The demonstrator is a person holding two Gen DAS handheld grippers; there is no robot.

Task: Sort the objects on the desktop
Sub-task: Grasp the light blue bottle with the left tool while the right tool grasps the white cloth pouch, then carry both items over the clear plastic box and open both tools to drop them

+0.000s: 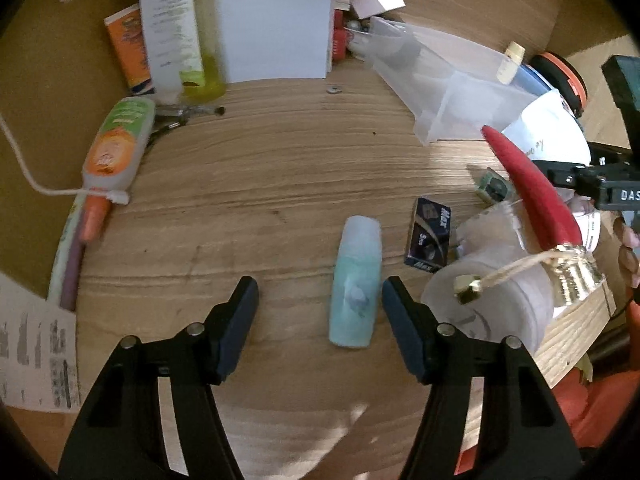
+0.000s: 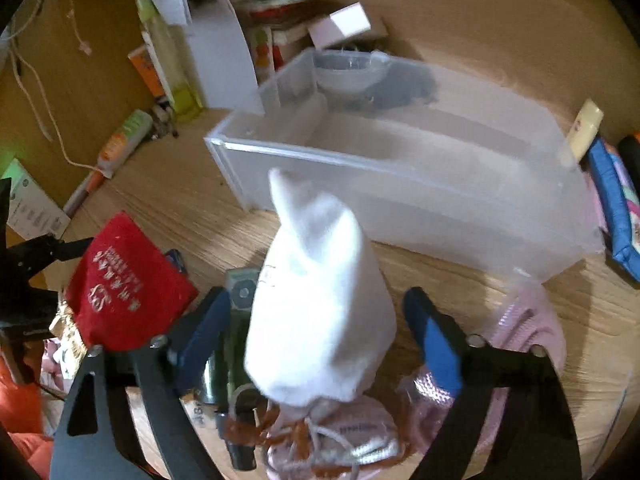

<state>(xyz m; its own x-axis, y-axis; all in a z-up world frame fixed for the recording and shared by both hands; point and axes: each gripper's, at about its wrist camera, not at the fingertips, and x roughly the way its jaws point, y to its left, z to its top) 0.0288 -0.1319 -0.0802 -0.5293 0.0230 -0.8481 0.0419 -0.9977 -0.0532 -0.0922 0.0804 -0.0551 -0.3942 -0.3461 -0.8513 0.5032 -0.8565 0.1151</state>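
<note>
Left hand-held gripper (image 1: 320, 300), jaws apart, straddles the teal bottle (image 1: 355, 286); we close next. Right hand-held gripper (image 2: 316, 312), spread, brackets the white pouch (image 2: 320, 312).

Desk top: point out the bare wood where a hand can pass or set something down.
Bare wood runs between the orange-green tube at left and the pale teal bottle, back to the white box. A narrower strip fronts the clear bin. The right edge is crowded: white pouch, red pouch, dark Max pack.
</note>
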